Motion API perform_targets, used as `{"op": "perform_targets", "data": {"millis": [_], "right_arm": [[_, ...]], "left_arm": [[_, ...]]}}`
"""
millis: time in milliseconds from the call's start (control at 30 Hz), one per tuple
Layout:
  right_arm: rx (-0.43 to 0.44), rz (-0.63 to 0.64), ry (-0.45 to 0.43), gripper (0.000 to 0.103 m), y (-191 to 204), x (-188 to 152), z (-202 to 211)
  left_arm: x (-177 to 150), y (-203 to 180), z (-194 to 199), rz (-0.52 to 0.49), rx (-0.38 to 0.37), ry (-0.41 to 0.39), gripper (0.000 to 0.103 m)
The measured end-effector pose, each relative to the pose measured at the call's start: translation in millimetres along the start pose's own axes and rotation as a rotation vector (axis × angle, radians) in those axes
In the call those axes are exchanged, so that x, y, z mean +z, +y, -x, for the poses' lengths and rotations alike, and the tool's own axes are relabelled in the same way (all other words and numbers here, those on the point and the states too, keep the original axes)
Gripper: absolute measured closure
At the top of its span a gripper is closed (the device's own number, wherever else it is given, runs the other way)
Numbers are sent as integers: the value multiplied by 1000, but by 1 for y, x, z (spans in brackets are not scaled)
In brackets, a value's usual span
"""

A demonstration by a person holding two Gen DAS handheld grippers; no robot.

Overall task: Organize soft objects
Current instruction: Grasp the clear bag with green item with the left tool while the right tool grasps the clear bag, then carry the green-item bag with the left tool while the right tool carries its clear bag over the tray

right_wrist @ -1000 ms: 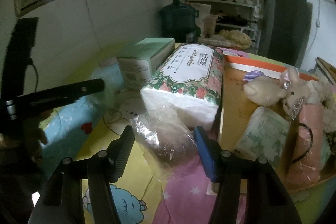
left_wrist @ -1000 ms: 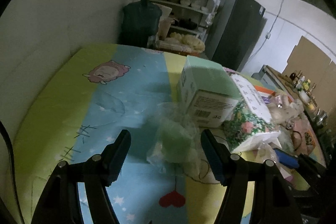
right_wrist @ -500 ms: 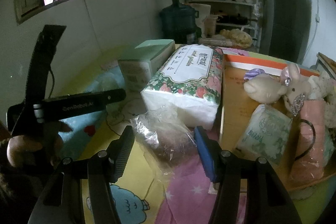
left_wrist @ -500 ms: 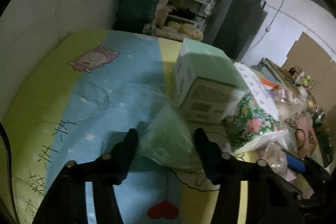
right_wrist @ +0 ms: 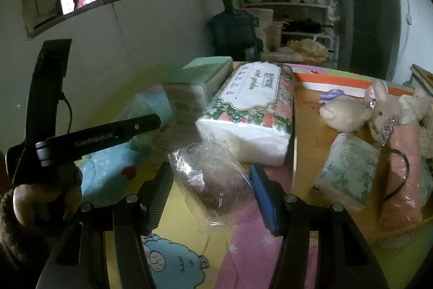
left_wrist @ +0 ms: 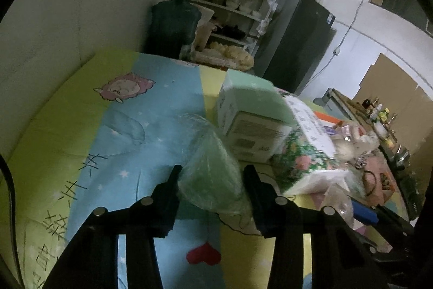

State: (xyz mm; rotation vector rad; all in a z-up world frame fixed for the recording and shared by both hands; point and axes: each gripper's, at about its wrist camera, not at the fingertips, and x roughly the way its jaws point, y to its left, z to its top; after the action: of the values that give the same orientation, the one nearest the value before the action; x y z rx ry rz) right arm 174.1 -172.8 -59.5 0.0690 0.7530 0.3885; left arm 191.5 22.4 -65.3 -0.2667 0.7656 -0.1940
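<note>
My left gripper (left_wrist: 211,187) has its jaws closing w/ the green soft block in a clear crinkly plastic bag (left_wrist: 209,175) between them; both pads look to be against the wrap, bag sitting low over the cartoon-print cloth on the tabletop (left_wrist: 81,126), just beside the pale green cardboard box (left_wrist: 251,115). My right gripper (right_wrist: 211,190) has jaws part apart around the brown soft lump in a clear plastic bag (right_wrist: 213,180); can't tell if the pads actually bite or only brush the film, and that bag lies on the cloth touching the floral-wrapped tissue pack (right_wrist: 251,110). Risks, imo: left jaws may pinch only loose plastic, so the block slides out on a lift; squeezing more could squash it or tear the film. Right side, a lift w/o firmer contact would drop the bag, or drag the tissue pack along since they touch. Both grippers work near each other, so a careless swing could knock them together. Hard to see: room is dim, the bottom of each bag is hidden behind the jaws, and the orange-rimmed cardboard tray (right_wrist: 311,113) w/ plush toys is cut off at right, so free room in it is unclear.
</note>
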Motion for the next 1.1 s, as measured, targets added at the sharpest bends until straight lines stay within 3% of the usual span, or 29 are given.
{"op": "perform_targets", "data": {"millis": [533,1100], "right_arm": [[13,-12,-115,43,19,4,50],[-67,-87,-239,43,-13,-2,111]], "left_arm": [[2,-41,47,-81,-84,-103,57],[2,-108,55,-190,-182,-127,57]]}}
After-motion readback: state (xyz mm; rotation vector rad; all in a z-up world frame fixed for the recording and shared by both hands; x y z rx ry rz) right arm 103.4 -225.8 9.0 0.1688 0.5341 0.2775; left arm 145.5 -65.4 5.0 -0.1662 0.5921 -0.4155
